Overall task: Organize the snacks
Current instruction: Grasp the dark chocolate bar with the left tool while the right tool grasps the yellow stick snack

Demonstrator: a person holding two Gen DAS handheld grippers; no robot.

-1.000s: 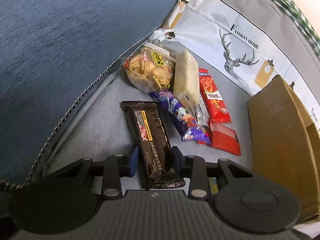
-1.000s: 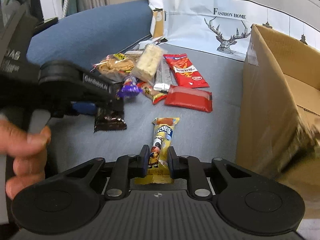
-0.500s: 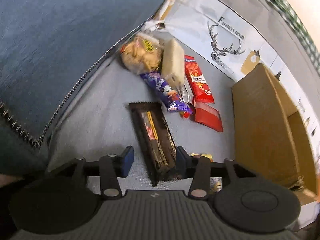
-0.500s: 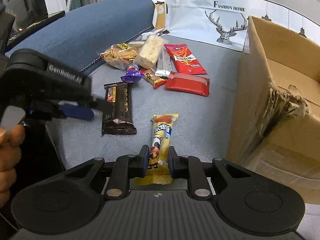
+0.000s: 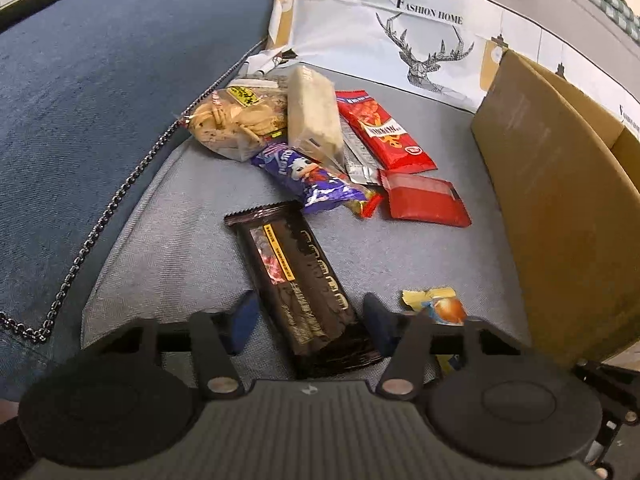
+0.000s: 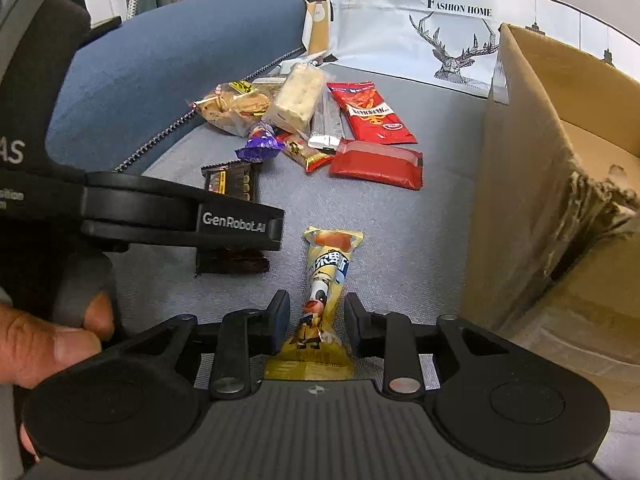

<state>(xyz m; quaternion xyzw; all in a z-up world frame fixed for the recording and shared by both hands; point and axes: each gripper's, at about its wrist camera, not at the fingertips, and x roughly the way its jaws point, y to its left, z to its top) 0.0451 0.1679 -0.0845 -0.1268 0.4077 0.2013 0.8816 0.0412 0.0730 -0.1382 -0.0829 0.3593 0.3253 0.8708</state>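
Snack pile (image 5: 320, 148) lies left of cardboard box (image 5: 560, 184) on sofa seat (image 5: 180, 240).

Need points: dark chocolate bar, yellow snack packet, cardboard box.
dark chocolate bar (image 5: 298, 280), left wrist view, middle of wrapper.
yellow snack packet (image 6: 326, 280), right wrist view, printed middle.
cardboard box (image 6: 520, 184), right wrist view, near side wall.

"FASHION HOME" is printed over the deer on the white cover (image 5: 432, 36), and "GenRobot.AI" on the left gripper (image 6: 234, 219).

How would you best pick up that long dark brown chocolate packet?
Grip the dark brown packet across its narrow width near the close end, coming from above. It lies flat and long, so its long edges suit the two fingers. The left gripper already straddles it, open.
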